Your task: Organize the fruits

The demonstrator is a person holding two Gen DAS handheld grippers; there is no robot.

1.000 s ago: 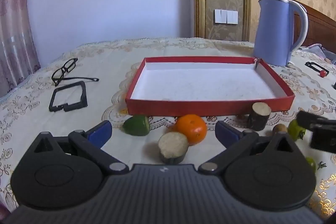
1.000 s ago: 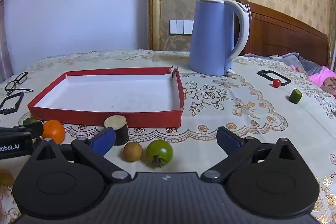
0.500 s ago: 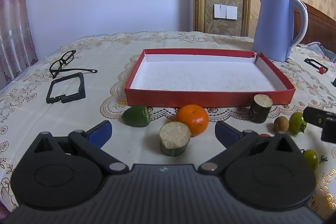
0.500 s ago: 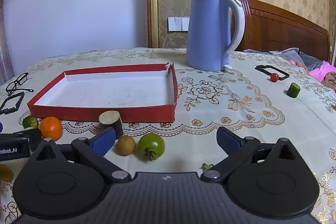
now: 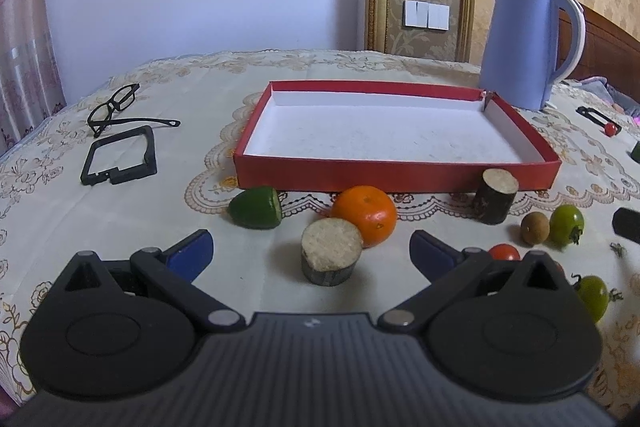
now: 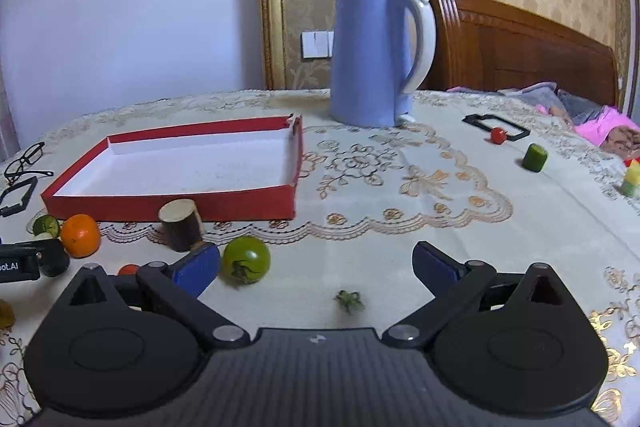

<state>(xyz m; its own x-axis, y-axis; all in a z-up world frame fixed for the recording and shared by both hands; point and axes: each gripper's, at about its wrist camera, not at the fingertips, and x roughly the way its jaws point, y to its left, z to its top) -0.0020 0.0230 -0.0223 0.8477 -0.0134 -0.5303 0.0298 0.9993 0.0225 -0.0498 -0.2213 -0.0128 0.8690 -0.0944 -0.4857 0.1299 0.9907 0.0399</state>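
Observation:
A red tray [image 5: 394,173] with a white floor stands mid-table, also in the right wrist view [image 6: 168,205]. In front of it lie a half lime [image 5: 256,207], an orange [image 5: 366,215], two wood stubs [image 5: 330,257] [image 5: 494,201], a brown fruit [image 5: 534,227], green tomatoes [image 5: 566,225] [image 5: 592,297] and a red tomato [image 5: 504,251]. My left gripper [image 5: 312,253] is open and empty, its jaws either side of the near stub. My right gripper [image 6: 316,267] is open and empty, with a green tomato [image 6: 245,264] by its left finger.
A blue kettle [image 5: 528,43] stands behind the tray's right end. Glasses [image 5: 116,105] and a black frame [image 5: 120,155] lie at the left. In the right wrist view a red tomato [image 6: 498,135], a cucumber piece [image 6: 535,157] and a loose green stem [image 6: 350,301] lie on the tablecloth.
Both grippers have pulled back and risen slightly, so the fruits sit farther ahead. The right gripper has shifted right; the brown fruit is now hidden behind its left finger. Both stay open.

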